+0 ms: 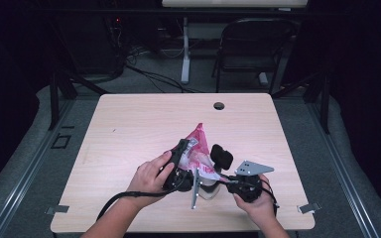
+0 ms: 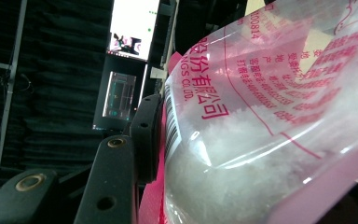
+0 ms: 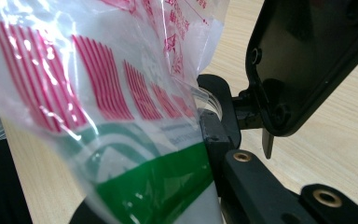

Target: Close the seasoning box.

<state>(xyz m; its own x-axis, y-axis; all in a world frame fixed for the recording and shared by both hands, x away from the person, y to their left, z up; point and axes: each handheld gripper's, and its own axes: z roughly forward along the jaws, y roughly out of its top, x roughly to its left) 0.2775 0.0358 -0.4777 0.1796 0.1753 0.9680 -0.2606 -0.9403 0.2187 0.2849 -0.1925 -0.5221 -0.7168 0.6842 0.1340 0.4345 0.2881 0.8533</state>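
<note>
Clear plastic bag (image 2: 279, 107): pink-red printed characters, pink edge, black barcode stripes, white granular fill. Right gripper view: same bag (image 3: 98, 116) carries red vertical stripes above a green band; white pattern there, possibly curved lines. Black tool (image 1: 178, 166). Counter (image 1: 129, 124): pale wood grain.

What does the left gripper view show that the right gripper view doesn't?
The left gripper view alone shows white grainy contents inside the bag, a barcode along its edge, and lit screens against dark curtains. The right gripper view alone shows a green band on the bag and the wooden table. Both show the clear plastic bag with red print, close up, pressed against a black jaw of that view's own hand-held gripper.
</note>
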